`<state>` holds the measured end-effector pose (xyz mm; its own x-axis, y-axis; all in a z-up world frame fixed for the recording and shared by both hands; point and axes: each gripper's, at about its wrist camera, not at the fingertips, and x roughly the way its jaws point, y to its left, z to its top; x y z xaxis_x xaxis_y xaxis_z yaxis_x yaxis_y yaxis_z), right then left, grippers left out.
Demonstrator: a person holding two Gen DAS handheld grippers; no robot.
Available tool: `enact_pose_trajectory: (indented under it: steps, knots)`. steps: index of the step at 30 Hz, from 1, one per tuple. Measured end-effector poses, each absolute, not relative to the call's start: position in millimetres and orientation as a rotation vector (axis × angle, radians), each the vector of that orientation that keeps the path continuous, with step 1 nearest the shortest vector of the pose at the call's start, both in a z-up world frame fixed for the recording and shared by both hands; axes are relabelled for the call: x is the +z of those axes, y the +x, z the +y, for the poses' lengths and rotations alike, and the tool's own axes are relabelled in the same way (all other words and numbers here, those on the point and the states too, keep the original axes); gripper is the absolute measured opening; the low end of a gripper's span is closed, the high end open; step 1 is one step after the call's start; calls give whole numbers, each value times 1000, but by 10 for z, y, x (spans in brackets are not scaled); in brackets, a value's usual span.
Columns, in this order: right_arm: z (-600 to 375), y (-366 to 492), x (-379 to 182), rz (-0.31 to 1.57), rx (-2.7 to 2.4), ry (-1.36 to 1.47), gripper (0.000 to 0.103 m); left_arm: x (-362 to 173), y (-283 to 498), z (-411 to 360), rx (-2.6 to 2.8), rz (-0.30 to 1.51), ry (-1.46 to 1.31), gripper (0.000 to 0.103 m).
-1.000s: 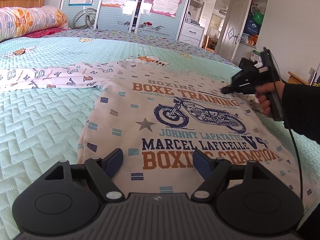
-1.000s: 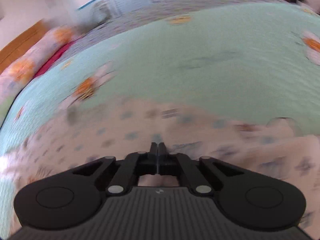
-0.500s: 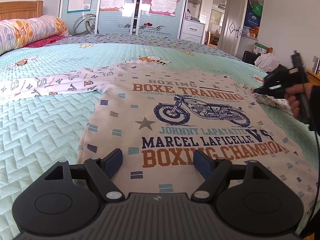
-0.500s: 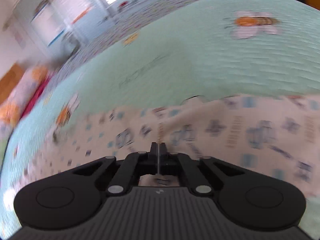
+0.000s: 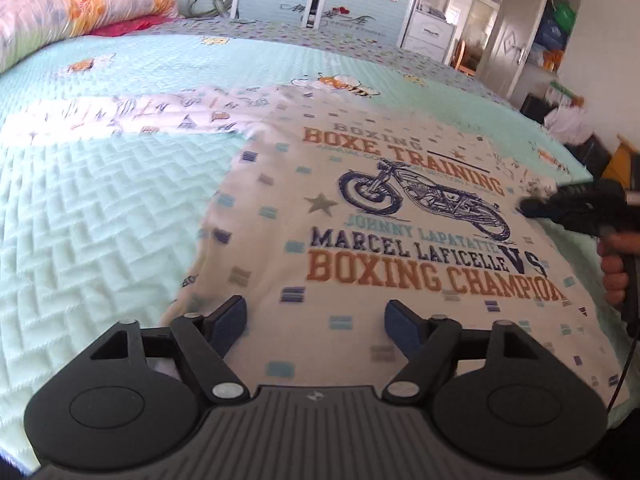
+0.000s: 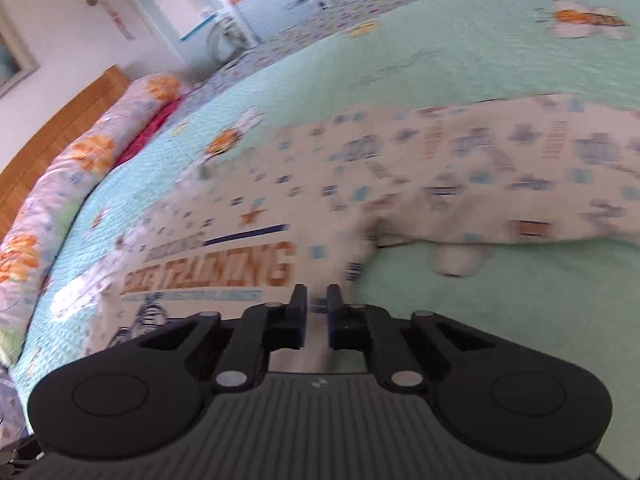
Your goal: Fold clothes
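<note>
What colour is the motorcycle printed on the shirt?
Dark navy blue motorcycle on the cream shirt; clearest in left wrist view.

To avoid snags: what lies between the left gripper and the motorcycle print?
Only the shirt's flat front, with its lettering, shown in the left wrist view.

Bare quilt (image 5: 100, 216) lay open left of the shirt (image 5: 400, 240), with nothing in my way there. My right gripper (image 5: 532, 209) crowded the shirt's right edge. A rolled duvet (image 5: 72, 8) blocked the far left.
</note>
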<state>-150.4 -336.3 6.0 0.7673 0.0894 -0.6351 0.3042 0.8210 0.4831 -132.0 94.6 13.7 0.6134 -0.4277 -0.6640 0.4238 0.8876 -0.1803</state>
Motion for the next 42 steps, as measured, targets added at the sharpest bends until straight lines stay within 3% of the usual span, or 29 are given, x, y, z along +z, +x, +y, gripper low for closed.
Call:
enact_pose_trajectory:
  steps: [9, 14, 22, 26, 33, 35, 36, 42]
  knots:
    - [-3371, -2517, 477, 484, -287, 621, 46, 487, -1587, 801, -543, 680, 16, 78]
    - [-4212, -2957, 378, 385, -484, 843, 46, 566, -1657, 732, -555, 670, 17, 78]
    - [-5133, -3400, 201, 335, -719, 927, 50, 613, -1661, 646, -540, 698, 23, 78]
    - [-5305, -3634, -181, 234, -725, 1150, 50, 611, -1645, 559, -532, 713, 44, 78]
    - [-5523, -3227, -268, 215, -661, 1180, 48, 656, -1721, 331, -554, 710, 105, 78]
    - [-5639, -3130, -285, 217, -660, 1202, 30, 678, -1748, 311, -549, 704, 113, 78]
    - [-5688, -3091, -299, 226, -655, 1214, 10, 688, -1757, 307, -545, 703, 116, 78]
    - [-5907, -3201, 4, 173, -666, 1098, 10, 706, -1758, 287, -536, 703, 128, 78]
